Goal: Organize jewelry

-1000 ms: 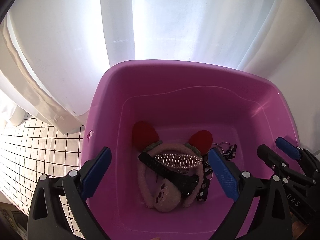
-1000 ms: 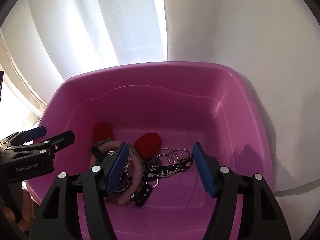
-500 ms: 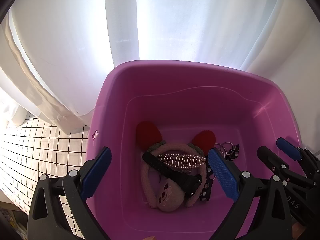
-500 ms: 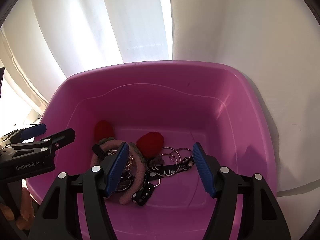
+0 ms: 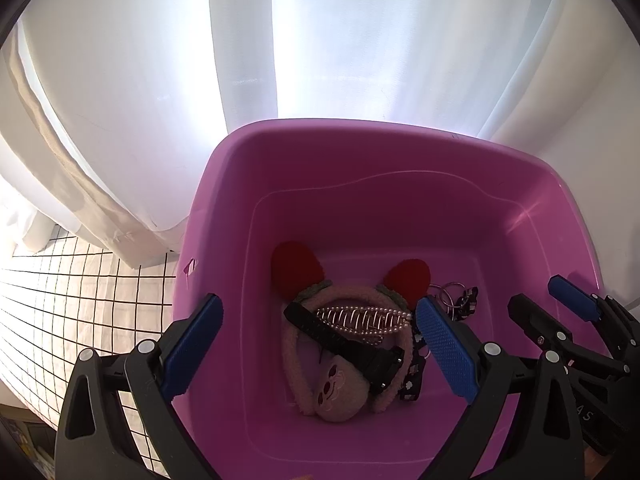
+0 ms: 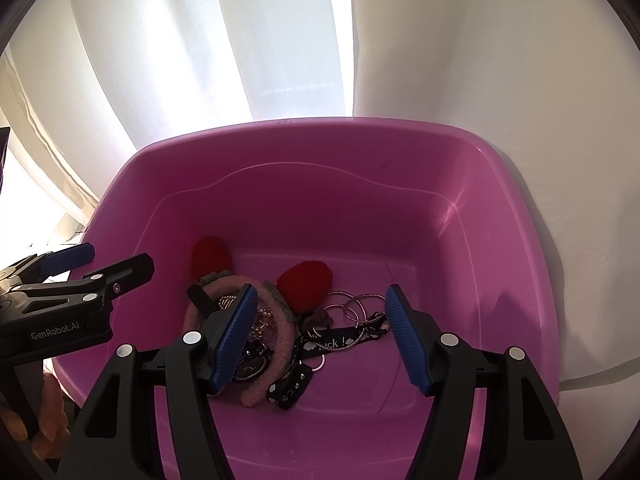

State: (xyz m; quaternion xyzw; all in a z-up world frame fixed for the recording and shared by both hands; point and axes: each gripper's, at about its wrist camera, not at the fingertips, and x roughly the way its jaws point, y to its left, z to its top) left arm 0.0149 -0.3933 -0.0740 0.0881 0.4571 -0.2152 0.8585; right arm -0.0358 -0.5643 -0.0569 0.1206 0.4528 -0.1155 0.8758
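A purple plastic tub holds a pile of accessories. A pink fuzzy headband with red ears lies in it. A pearl hair claw and a black watch rest on the headband. Silver rings and a black printed ribbon lie to the right. My left gripper is open and empty above the pile. My right gripper is open and empty above the rings and ribbon.
White curtains hang behind the tub. A white cloth with a black grid lies to the tub's left. A white wall stands at the right.
Both grippers have drawn back and up a little from the tub, so the tub sits lower in both views. Both stay open. The items have not moved.
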